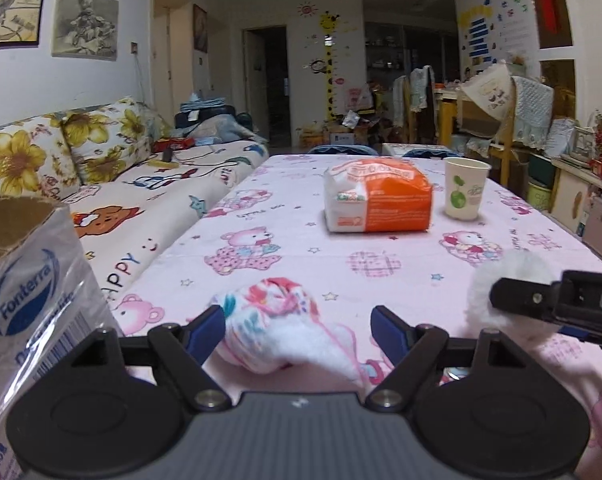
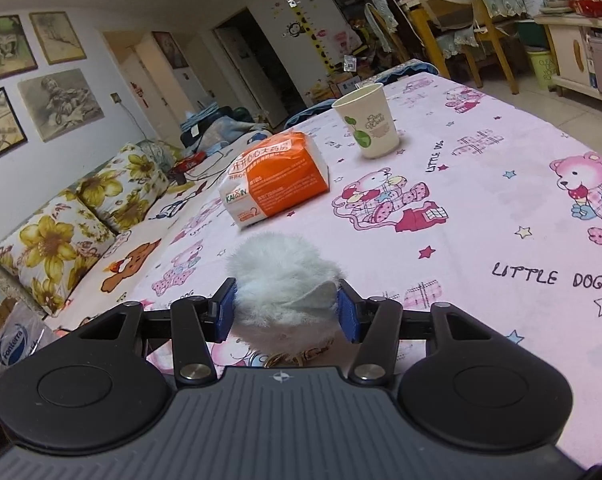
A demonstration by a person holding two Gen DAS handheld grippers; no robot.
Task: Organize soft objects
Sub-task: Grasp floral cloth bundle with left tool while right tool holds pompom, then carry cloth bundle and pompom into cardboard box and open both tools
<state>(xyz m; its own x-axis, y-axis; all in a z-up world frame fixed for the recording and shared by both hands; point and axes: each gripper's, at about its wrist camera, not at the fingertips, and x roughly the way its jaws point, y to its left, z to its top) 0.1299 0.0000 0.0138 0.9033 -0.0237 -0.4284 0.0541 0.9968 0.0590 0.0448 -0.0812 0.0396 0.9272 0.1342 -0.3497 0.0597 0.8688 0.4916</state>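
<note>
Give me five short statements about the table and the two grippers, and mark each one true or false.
1. The paper cup stands upright. True.
2. The orange tissue pack lies on the sofa. False: it lies on the pink tablecloth.
3. A white fluffy pom-pom sits between the right gripper fingers. True.
4. The left gripper has nothing between its fingers. False: a floral cloth bundle lies there.
5. The cup is stacked on the tissue pack. False: it stands beside it.

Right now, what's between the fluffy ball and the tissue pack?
Nothing: bare tablecloth between fluffy ball and tissue pack, shown in the right wrist view.
</note>
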